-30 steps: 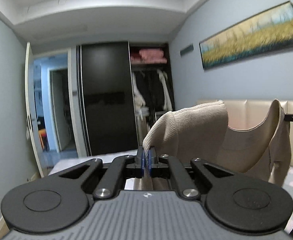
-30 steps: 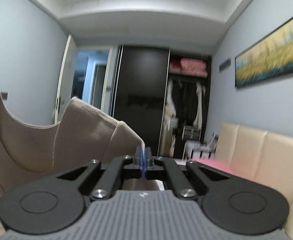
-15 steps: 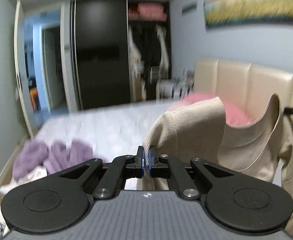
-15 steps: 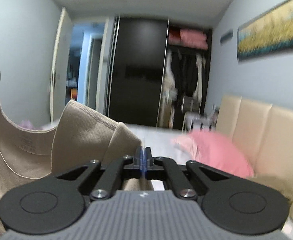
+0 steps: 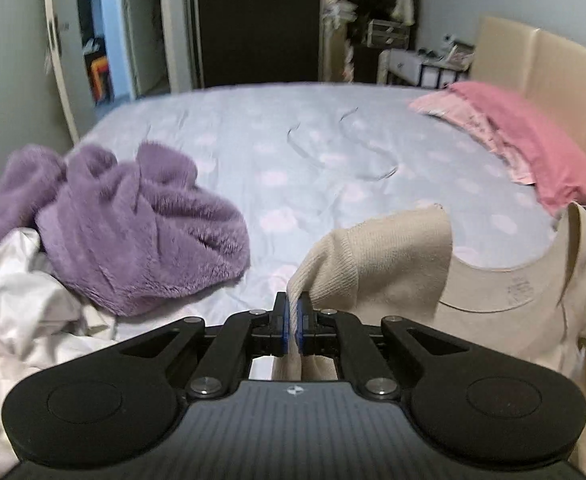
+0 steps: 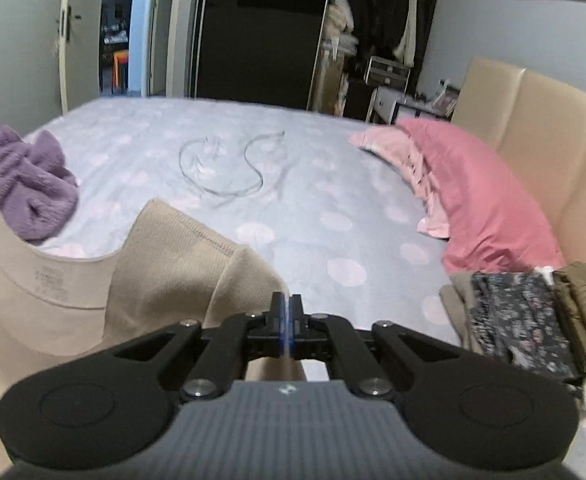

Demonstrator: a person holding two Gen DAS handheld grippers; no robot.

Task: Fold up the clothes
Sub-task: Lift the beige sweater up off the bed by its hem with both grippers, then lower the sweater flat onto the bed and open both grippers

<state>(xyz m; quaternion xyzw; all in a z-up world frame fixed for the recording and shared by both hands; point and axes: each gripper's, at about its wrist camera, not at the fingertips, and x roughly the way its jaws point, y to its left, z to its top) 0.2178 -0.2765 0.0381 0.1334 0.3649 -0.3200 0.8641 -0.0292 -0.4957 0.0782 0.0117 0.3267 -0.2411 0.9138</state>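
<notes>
Purple fleece lies crumpled at the far left of the bed, on a white heap, and I count both as unfolded work. Nearer the bed's middle, my left gripper has its fingers pinched tight on one shoulder of the beige knit top; the right gripper is closed just as tight on the other shoulder, though blur hides the exact bite. The top hangs spread between the two, neckline sagging, over the near side of the bed, and I cannot tell whether its hem touches the sheet. I judge this garment is at the very start: not yet laid flat, no fold made. A thin strap or cord curls on the sheet at the bed's centre. A pink pillow sits at the headboard side, and at the bed's right edge a small stack looks already folded, so part of the job seems done
</notes>
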